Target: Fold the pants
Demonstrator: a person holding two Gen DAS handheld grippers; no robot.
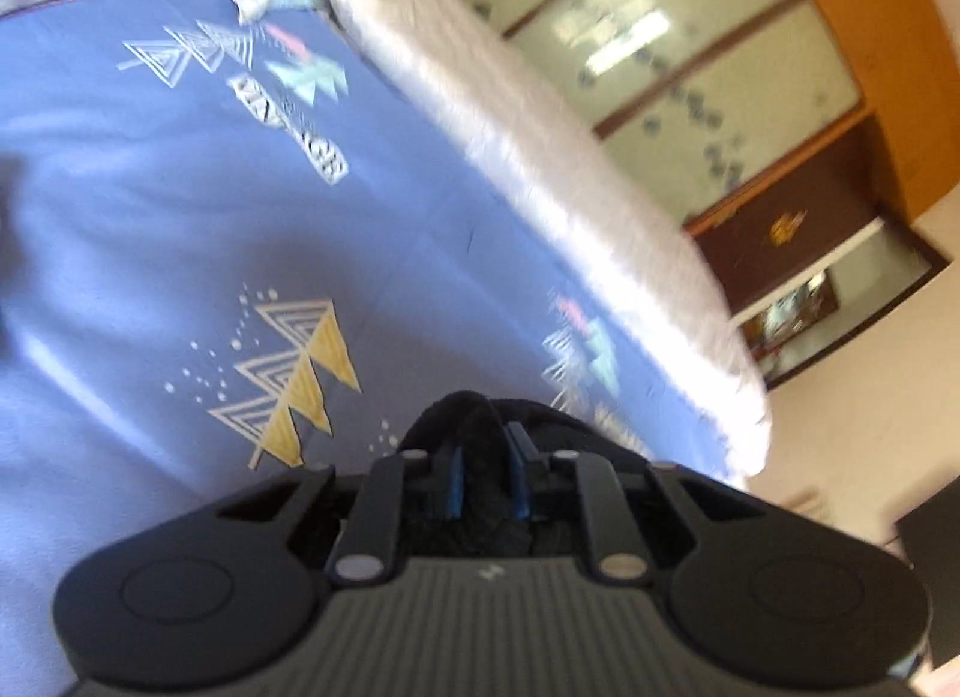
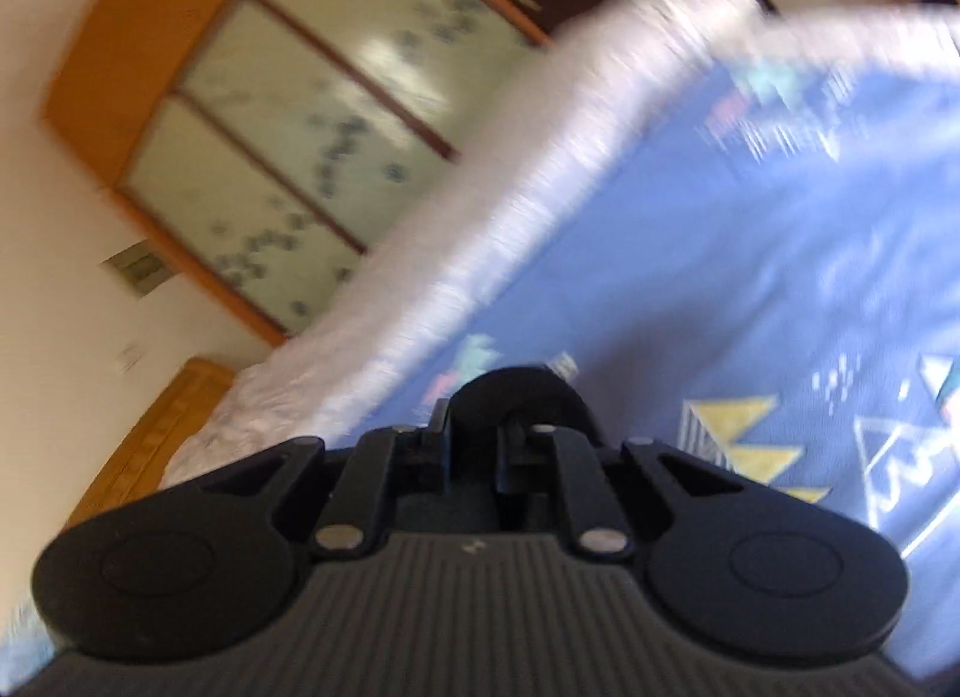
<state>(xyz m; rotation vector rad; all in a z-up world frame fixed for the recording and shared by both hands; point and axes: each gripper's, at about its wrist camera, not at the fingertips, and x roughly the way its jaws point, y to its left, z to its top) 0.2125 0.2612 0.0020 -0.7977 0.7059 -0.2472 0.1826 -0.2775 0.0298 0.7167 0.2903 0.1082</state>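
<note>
My left gripper [image 1: 487, 475] and right gripper [image 2: 474, 445] each pinch black pants [image 1: 462, 415] above the bed [image 1: 180, 205]; soft, limp, light cloth, best held at its edges.

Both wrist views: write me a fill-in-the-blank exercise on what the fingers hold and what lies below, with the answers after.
1. The left gripper is shut on a bunch of ____ fabric.
2. The right gripper is ____ on the same dark fabric.
3. The bed sheet below is ____ with triangle prints.
4. The wardrobe doors have ____ frames.

Answers: black; shut; blue; wooden
</note>
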